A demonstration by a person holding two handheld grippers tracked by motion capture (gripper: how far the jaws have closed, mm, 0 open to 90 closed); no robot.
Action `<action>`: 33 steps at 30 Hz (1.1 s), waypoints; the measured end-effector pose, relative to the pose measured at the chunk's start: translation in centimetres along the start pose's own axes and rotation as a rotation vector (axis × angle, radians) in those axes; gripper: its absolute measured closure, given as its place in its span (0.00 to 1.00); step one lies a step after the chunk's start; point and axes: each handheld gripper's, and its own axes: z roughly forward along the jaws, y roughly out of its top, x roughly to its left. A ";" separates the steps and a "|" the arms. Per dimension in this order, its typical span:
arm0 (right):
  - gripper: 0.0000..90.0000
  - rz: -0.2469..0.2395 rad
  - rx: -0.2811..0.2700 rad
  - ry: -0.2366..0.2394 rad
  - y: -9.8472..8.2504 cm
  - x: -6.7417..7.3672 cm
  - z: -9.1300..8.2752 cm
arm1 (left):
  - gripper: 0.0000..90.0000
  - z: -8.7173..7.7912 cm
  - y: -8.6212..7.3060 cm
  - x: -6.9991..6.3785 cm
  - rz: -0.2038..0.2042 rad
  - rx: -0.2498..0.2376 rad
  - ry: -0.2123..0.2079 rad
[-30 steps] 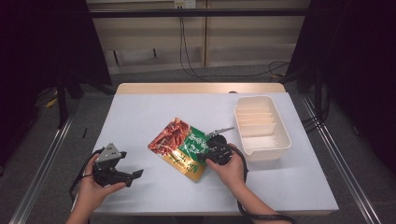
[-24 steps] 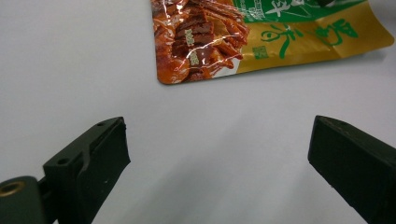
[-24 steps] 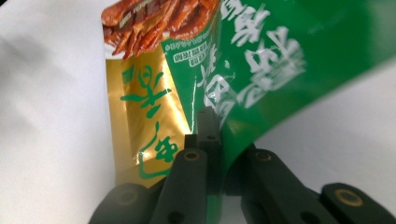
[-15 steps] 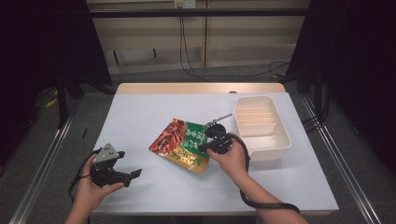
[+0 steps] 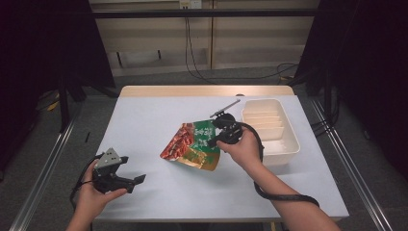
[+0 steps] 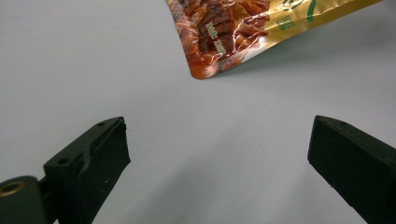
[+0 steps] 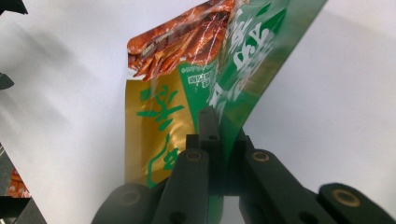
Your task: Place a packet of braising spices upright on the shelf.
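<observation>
White table [image 5: 144,120], green-lettered snack pouch [image 5: 192,144] pinched by right gripper [image 5: 216,137]

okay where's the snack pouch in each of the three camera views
High view: snack pouch at table centre, beside the white tray.
Left gripper view: its red corner at top.
Right gripper view: upper centre, pinched by the right tool.
Shared landmark: the pouch's red corner.

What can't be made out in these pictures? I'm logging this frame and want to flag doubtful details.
- Snack pouch: its printed text is too small in the high view, and cut off by the top edge in the left gripper view.
- Pouch edge inside the right gripper: hidden by the closed jaws in the right gripper view.
- White tray: its near compartments are hidden by the hand in the high view.
- Left gripper: small there; its jaws stand wide apart.
</observation>
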 end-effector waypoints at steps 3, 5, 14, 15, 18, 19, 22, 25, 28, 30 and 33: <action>1.00 -0.010 0.008 0.000 0.3 -0.1 -0.3 | 0.06 0.0 0.0 0.0 0.000 -0.001 0.002; 1.00 -0.015 0.024 -0.006 0.8 -0.3 -0.9 | 0.06 0.0 0.0 0.0 0.000 -0.001 0.002; 1.00 -0.031 0.063 -0.020 2.4 -0.8 -2.5 | 0.06 0.0 0.0 0.1 -0.009 -0.005 -0.002; 1.00 -0.034 0.082 -0.022 2.8 -0.9 -2.9 | 0.06 0.0 0.0 0.0 -0.011 -0.001 0.003; 1.00 -0.034 0.093 -0.023 3.1 -1.0 -3.1 | 0.06 0.0 0.0 0.1 -0.001 -0.001 0.006; 1.00 -0.032 0.109 -0.025 3.5 -1.2 -3.3 | 0.06 0.0 0.0 0.1 -0.006 -0.004 -0.003; 1.00 -0.027 0.130 -0.034 4.0 -1.3 -3.7 | 0.06 0.0 0.0 0.1 -0.008 -0.007 0.000; 1.00 -0.032 0.143 -0.030 4.6 -1.5 -4.0 | 0.06 0.0 0.0 0.2 -0.003 -0.006 -0.002; 1.00 -0.031 0.162 -0.039 5.0 -1.4 -4.3 | 0.06 0.0 0.0 0.2 -0.004 -0.006 0.000; 1.00 -0.033 0.176 -0.045 5.3 -1.2 -4.5 | 0.06 -0.1 0.0 0.2 -0.005 -0.005 0.001; 1.00 -0.051 0.206 -0.051 6.1 -1.0 -4.8 | 0.06 0.0 0.0 0.2 -0.004 -0.003 -0.001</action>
